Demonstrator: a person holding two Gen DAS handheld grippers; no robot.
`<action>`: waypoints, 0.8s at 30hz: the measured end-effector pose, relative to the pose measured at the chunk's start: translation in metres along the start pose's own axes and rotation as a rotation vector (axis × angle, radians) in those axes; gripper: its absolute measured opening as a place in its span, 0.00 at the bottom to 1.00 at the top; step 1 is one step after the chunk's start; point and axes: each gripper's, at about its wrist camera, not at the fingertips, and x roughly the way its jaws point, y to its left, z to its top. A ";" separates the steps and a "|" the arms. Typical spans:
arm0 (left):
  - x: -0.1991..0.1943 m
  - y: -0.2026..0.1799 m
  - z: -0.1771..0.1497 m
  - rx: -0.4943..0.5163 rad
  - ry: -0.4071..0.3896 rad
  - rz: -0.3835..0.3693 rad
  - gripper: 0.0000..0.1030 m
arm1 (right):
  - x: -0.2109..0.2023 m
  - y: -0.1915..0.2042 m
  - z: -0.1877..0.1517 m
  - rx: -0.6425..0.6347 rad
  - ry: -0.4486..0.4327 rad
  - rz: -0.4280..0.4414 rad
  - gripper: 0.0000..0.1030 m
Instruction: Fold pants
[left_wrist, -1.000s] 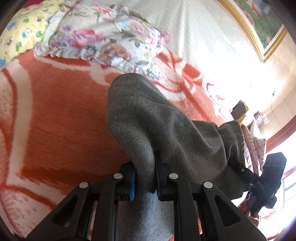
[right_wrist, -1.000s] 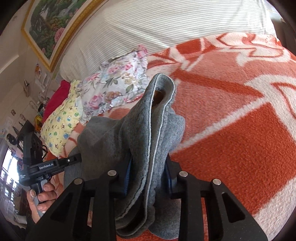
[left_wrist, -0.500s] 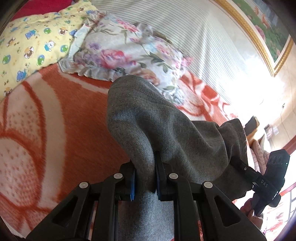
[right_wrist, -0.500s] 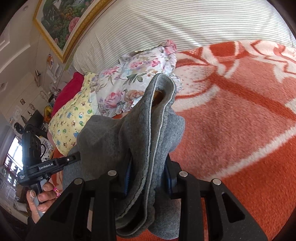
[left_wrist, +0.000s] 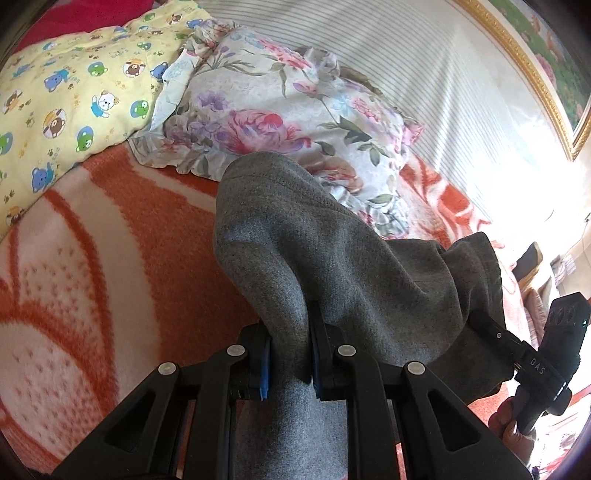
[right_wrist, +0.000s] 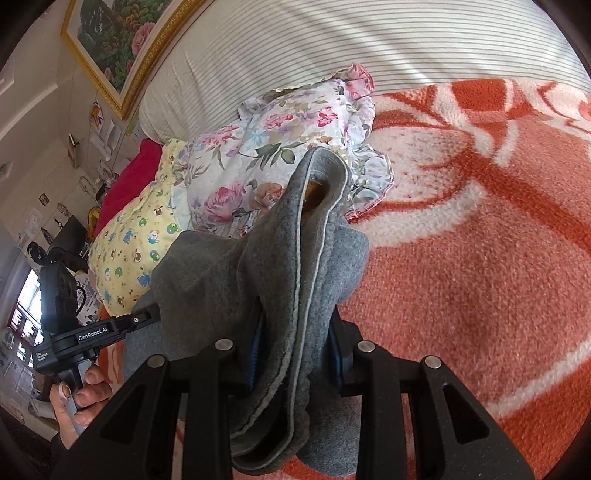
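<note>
The grey fleece pants (left_wrist: 332, 266) hang between my two grippers above the orange and white blanket (left_wrist: 110, 258). My left gripper (left_wrist: 290, 354) is shut on a fold of the pants. My right gripper (right_wrist: 295, 354) is shut on a thick bunch of the pants (right_wrist: 288, 266), whose hemmed edge stands up in front of the camera. The right gripper also shows in the left wrist view (left_wrist: 487, 328), at the far end of the cloth. The left gripper also shows in the right wrist view (right_wrist: 144, 317), held by a hand.
A floral pillow (left_wrist: 280, 114) and a yellow cartoon-print pillow (left_wrist: 66, 96) lie at the head of the bed against a striped headboard (right_wrist: 332, 48). A framed picture (right_wrist: 114, 37) hangs above. The blanket (right_wrist: 480, 258) spreads to the right.
Both grippers have carried the pants toward the pillows: the pillows now sit larger and nearer in both views. The grips on the pants are unchanged.
</note>
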 end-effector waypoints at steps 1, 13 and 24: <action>0.002 0.000 0.002 0.005 -0.001 0.005 0.15 | 0.003 -0.001 0.001 0.001 0.002 0.001 0.30; 0.022 0.024 -0.010 -0.004 0.031 -0.004 0.24 | 0.032 -0.034 -0.003 0.058 0.069 -0.006 0.39; 0.025 0.057 -0.032 -0.040 0.039 -0.013 0.51 | 0.042 -0.058 -0.017 0.028 0.080 -0.087 0.66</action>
